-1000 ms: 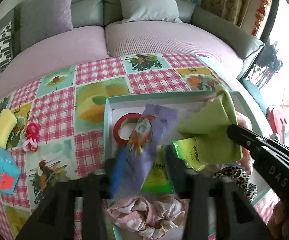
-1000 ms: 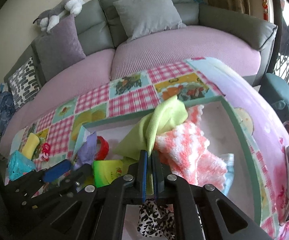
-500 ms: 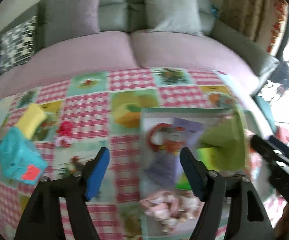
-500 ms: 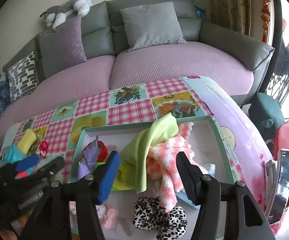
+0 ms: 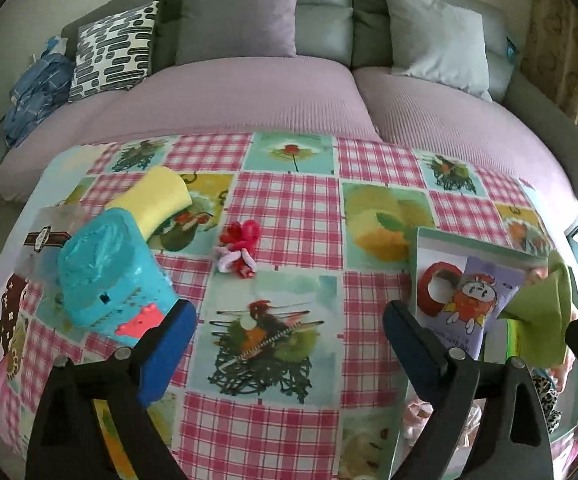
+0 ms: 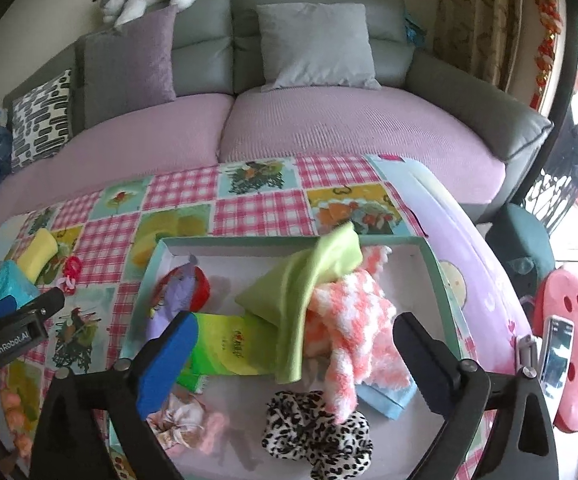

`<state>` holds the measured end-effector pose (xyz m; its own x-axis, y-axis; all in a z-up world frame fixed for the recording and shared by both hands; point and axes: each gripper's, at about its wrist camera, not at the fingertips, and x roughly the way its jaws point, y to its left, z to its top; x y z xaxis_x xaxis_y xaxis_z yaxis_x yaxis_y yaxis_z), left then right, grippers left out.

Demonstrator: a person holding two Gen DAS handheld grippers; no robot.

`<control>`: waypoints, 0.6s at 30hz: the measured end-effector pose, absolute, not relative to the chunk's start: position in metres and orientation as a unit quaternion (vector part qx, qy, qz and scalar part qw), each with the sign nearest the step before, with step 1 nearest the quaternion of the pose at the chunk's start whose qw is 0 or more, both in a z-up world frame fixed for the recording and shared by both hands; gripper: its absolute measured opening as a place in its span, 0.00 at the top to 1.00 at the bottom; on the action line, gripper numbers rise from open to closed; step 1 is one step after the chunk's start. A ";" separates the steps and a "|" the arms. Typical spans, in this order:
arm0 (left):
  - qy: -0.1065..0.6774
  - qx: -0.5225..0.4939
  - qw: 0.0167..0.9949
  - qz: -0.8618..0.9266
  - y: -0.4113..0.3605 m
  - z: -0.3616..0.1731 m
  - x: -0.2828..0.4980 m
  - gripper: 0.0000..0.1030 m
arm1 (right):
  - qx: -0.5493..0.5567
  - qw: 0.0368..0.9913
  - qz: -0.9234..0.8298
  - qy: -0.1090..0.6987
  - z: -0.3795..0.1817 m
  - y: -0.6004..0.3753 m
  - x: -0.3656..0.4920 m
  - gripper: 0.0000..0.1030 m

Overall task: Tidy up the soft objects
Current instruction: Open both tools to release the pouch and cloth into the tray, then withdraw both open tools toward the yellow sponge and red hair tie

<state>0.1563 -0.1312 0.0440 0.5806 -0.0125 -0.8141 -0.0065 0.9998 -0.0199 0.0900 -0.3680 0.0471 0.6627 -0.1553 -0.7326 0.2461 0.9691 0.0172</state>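
Patchwork-clothed tabletop point(image 5: 289, 216) before a purple sofa point(image 5: 249, 104); the box point(image 6: 441, 280) of soft objects, green cloth point(image 6: 301, 292) uppermost, sits at centre of the right view. My left tool point(image 5: 289, 344) and right tool point(image 6: 295, 360), angled downward, are opening with nothing between their jaws.

**Open cloth on the left, crowded box on the right**

Left hand-held gripper point(image 5: 289, 332) hangs over bare checked counter point(image 5: 289, 208), jaws opening, nothing between them. Clear lane straight ahead. To its left the blue tissue pack point(image 5: 109, 272) sits just beside the finger, with the yellow sponge point(image 5: 157, 200) behind it. The red hair tie point(image 5: 239, 248) lies alone further ahead.

Right hand-held gripper point(image 6: 295, 348) is over the box point(image 6: 289, 240), jaws opening, not pressing anything. Beneath them the green cloth point(image 6: 301, 292) and pink-and-white towel point(image 6: 349, 320) pile up. The leopard scrunchie point(image 6: 317, 428) fills the near floor. Bare box floor shows only at the far-right corner.
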 end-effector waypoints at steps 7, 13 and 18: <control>0.439 -0.025 0.898 -0.018 -0.120 0.057 0.151 0.08 | 0.052 0.920 -0.087 0.379 0.056 -0.347 0.094 0.03; 0.417 -0.058 0.907 -0.025 -0.091 0.076 0.144 0.08 | 0.062 0.925 -0.057 0.371 0.062 -0.321 0.101 0.02; 0.414 -0.080 0.907 -0.018 -0.057 0.088 0.146 0.08 | 0.045 0.927 -0.034 0.370 0.064 -0.293 0.109 0.02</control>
